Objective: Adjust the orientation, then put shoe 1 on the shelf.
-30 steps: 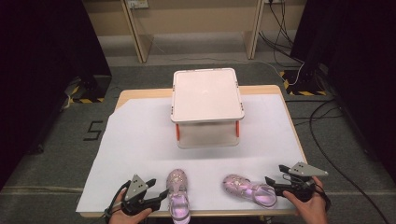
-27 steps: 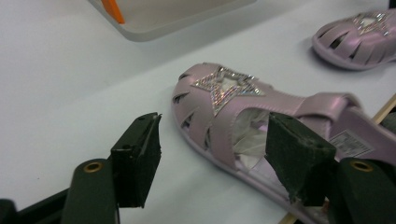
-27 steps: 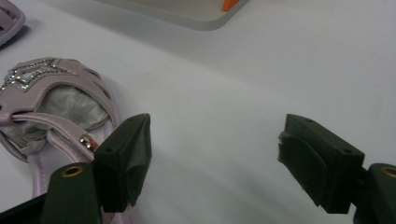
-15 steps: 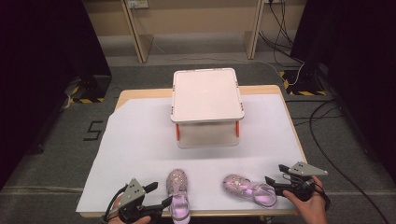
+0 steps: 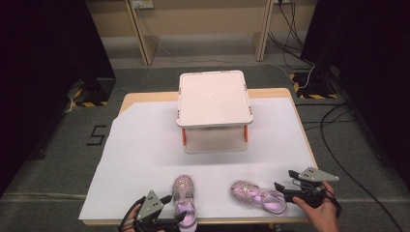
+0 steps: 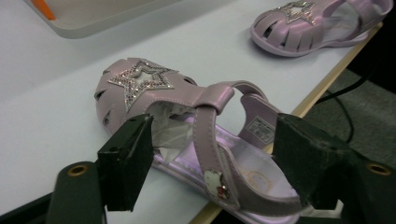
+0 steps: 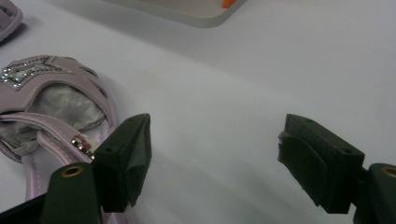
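Two pink sandals with glitter stars lie on white paper near the table's front edge. The left sandal points away from me. My left gripper reaches in from its left, and the jaws straddle its heel and strap. The jaws have just been closing a little, and the pads do not visibly press on the sandal. The right sandal lies slanted. My right gripper stands open just right of its heel, with only bare paper between the jaws.
A white lidded box with orange latches stands at the middle back of the table. White paper covers most of the wooden top. The left sandal's heel reaches the front edge of the table. Cables run across the floor at right.
My left gripper has slid a little toward the near edge, along the left sandal toward its heel. The right gripper and both sandals have stayed in place.
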`<state>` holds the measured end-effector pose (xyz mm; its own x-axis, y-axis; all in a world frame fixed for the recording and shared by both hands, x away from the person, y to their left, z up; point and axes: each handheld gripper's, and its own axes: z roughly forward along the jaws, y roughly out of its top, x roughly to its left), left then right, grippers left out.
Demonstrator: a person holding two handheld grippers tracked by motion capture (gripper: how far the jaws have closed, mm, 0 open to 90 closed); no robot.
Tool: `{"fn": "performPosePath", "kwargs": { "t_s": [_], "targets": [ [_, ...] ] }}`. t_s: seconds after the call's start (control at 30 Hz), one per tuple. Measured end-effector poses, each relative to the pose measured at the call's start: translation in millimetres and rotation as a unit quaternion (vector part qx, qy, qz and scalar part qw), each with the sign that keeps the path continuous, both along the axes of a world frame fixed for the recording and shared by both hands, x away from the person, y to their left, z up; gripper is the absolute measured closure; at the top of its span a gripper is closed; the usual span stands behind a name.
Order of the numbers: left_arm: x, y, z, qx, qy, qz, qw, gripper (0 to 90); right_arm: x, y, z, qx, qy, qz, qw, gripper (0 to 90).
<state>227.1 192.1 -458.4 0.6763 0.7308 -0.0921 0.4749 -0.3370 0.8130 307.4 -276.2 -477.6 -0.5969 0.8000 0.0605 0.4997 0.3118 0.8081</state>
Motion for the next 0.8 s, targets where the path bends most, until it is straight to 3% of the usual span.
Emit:
{"fn": "performPosePath", "kwargs": {
  "t_s": [0.37, 0.43, 0.5, 0.53, 0.57, 0.6, 0.8],
  "targets": [
    [11.8, -6.6, -10.1, 0.027, -0.023, 0.003, 0.9994, 46.2, 1.5, 3.4, -0.9, -0.003, 0.004, 0.006, 1.0000, 25.4],
    [12.2, -6.6, -11.2, 0.015, -0.019, -0.003, 0.9997, 51.6, 1.7, 3.0, -1.7, -0.005, 0.005, 0.007, 1.0000, 25.5],
    [11.2, -8.0, -10.5, 0.017, -0.030, -0.006, 0.9994, 56.6, 1.0, 2.4, -1.6, -0.006, 0.004, 0.007, 1.0000, 25.5],
    [10.3, -8.5, -9.4, 0.019, -0.037, -0.009, 0.9991, 64.6, -0.1, 1.9, -1.4, -0.006, 0.005, 0.005, 1.0000, 25.6],
    [9.3, -9.0, -8.4, 0.019, -0.044, -0.010, 0.9988, 64.6, -0.1, 1.9, -1.4, -0.006, 0.005, 0.005, 1.0000, 25.6],
    [8.7, -8.7, -7.4, 0.020, -0.049, -0.011, 0.9985, 70.9, -0.8, 1.6, -1.0, -0.006, 0.004, 0.006, 1.0000, 25.6],
    [10.7, -0.6, -5.9, 0.031, -0.068, -0.008, 0.9972, 78.0, -0.1, 3.1, -0.6, -0.008, 0.004, 0.006, 0.9999, 25.7]
  ]
}}
